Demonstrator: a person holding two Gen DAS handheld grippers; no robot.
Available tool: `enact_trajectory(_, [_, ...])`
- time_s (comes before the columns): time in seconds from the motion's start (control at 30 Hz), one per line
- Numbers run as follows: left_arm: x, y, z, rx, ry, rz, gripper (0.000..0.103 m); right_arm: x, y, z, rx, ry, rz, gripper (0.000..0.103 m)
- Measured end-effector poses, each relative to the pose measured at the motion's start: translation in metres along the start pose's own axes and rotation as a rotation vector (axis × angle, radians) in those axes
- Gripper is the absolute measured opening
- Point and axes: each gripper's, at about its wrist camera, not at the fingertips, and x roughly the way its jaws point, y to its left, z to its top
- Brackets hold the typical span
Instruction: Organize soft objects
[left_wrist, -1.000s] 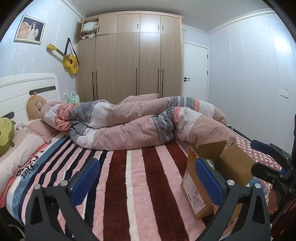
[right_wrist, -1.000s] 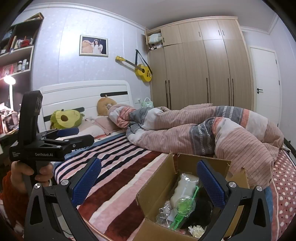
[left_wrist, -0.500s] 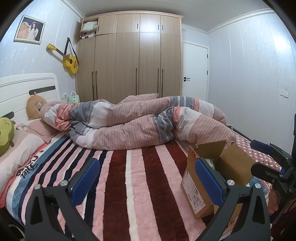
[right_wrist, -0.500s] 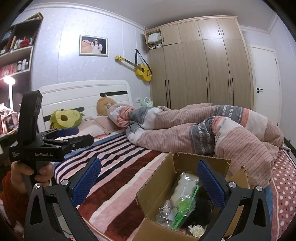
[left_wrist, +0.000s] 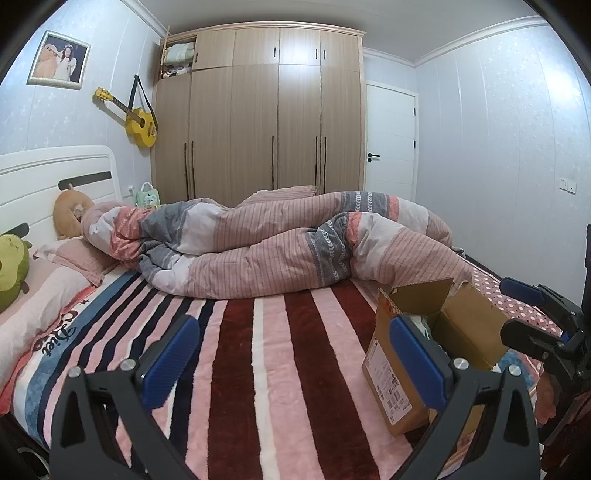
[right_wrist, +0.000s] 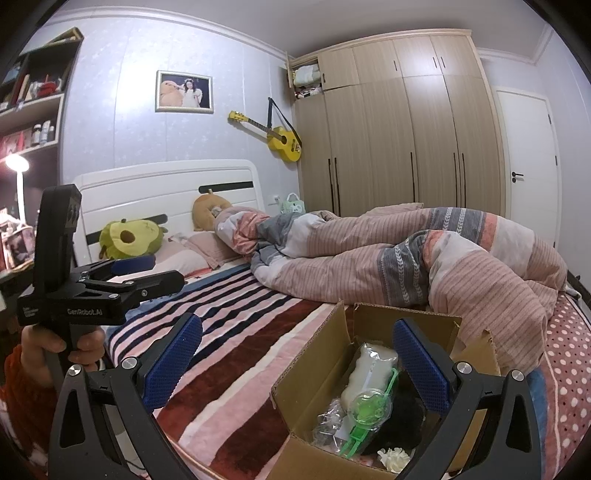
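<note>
Likely snag: open brown cardboard box (right_wrist: 321, 373) sits on soft striped plush blanket (left_wrist: 258, 354), light and tippy; careless dip by right gripper (right_wrist: 295, 363) could shove box over or catch green plastic gadget (right_wrist: 365, 410) rather than soft item. Right gripper spread wide, empty, poised just above box mouth; white bagged soft bundle (right_wrist: 369, 369) between and below its fingers. Left gripper (left_wrist: 291, 363) also spread, empty, over bare blanket; box just right of it. Rumpled pink-grey striped duvet (left_wrist: 295, 243) well ahead of both.

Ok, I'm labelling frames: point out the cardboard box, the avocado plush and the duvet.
cardboard box (right_wrist: 314, 373): right wrist view, inner left wall.
avocado plush (right_wrist: 127, 238): right wrist view, its middle.
duvet (left_wrist: 258, 258): left wrist view, front fold.
</note>
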Motion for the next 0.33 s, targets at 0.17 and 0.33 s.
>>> enact_trajectory(0.17, [-0.0001, -0.0005, -0.0004, 0.000, -0.001, -0.003, 0.102, -0.0004, 0.0020, -0.0007, -0.001, -0.001, -0.003, 0.103])
enact_trajectory(0.33, [0.0005, 0.0004, -0.0008, 0.005, 0.000, -0.001, 0.102, -0.0005, 0.0028, -0.0015, 0.005, 0.000, -0.011, 0.103])
